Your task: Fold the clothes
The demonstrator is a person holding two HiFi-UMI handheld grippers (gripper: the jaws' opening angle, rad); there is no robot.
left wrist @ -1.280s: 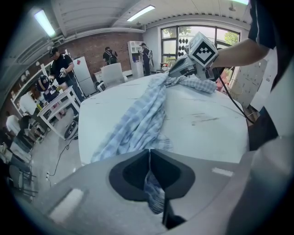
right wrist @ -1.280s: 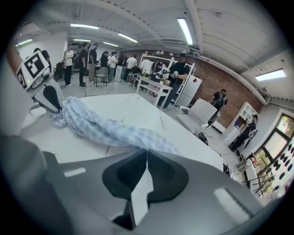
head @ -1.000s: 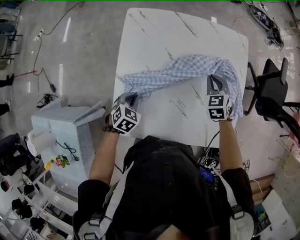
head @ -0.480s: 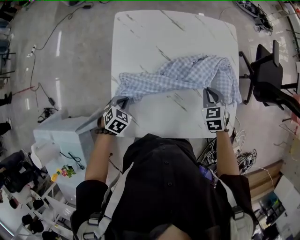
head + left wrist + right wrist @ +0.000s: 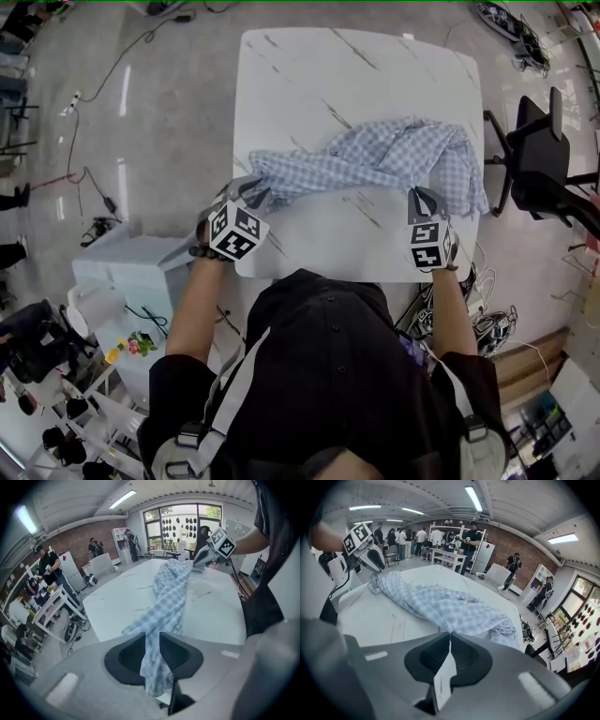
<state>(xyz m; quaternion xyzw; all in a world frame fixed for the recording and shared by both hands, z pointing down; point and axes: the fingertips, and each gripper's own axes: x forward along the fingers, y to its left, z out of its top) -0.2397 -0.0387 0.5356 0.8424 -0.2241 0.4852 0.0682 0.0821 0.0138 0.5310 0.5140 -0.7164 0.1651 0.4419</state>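
A blue-and-white checked shirt (image 5: 375,159) lies bunched in a long band across the white marble table (image 5: 356,66). My left gripper (image 5: 251,190) is at the shirt's left end, by the table's left edge. Its jaws are opening, and the cloth (image 5: 171,592) still hangs through the gap of that gripper (image 5: 151,644). My right gripper (image 5: 422,199) is at the shirt's right end near the front edge. This gripper (image 5: 449,644) is shut on the fabric (image 5: 440,604), and a white tag (image 5: 443,677) pokes out behind the jaws.
A black chair (image 5: 544,159) stands just off the table's right side. A white cabinet (image 5: 122,272) sits left of the person, with cables on the floor around it. Several people stand at shelves and tables in the background (image 5: 440,538).
Both grippers have come a little nearer the table's front edge, pulling the shirt's near edge with them. The left gripper's jaws have parted.
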